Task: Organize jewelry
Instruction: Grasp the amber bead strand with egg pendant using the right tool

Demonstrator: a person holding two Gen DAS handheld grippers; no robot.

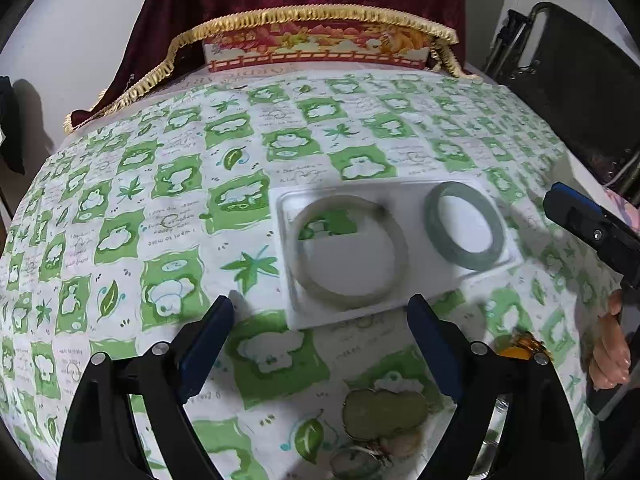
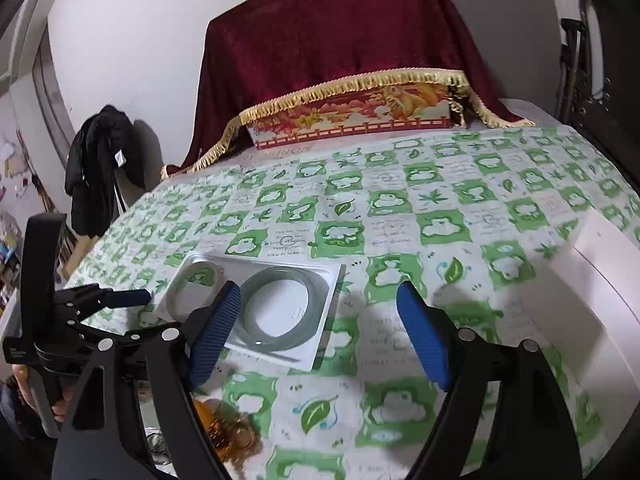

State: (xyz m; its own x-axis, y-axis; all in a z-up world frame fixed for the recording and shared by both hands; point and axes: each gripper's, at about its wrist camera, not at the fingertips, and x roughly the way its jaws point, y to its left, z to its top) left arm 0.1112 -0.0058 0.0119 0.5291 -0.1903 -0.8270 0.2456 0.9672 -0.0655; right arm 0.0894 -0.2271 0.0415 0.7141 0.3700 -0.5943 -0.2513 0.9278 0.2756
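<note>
your left gripper [image 1: 320, 312] hangs over the near edge of the clear plastic blister tray [image 1: 320, 194], fingers wide, nothing between them. your right gripper [image 2: 320, 300] sits off to the tray's right, fingers also wide and empty, angled over the green-and-white patterned cloth [image 2: 400, 208] covering the worktop.

both bangles lie flat in the tray, side by side: the pale translucent jade bangle [image 1: 304, 280] on the left, the darker grey-green jade bangle [image 1: 494, 236] on the right. my guess is the moulded pockets are there to keep each ring from rolling or knocking the other. a ring has no real long axis; each one's opening faces straight up. the tray's long side runs left to right across the left wrist view, slightly tilted, right end farther away.

still loose on the cloth just in front of you: a flat greenish oval pendant [image 1: 384, 414], an amber-orange beaded piece [image 2: 224, 424] beside it, and some smaller bits i can't make out. those likely go next.

a white box [image 2: 600, 300] sits at the far right, well apart from the tray; purpose unclear. a dark red velvet cloth with gold fringe [image 2: 340, 40] drapes a box at the back.
</note>
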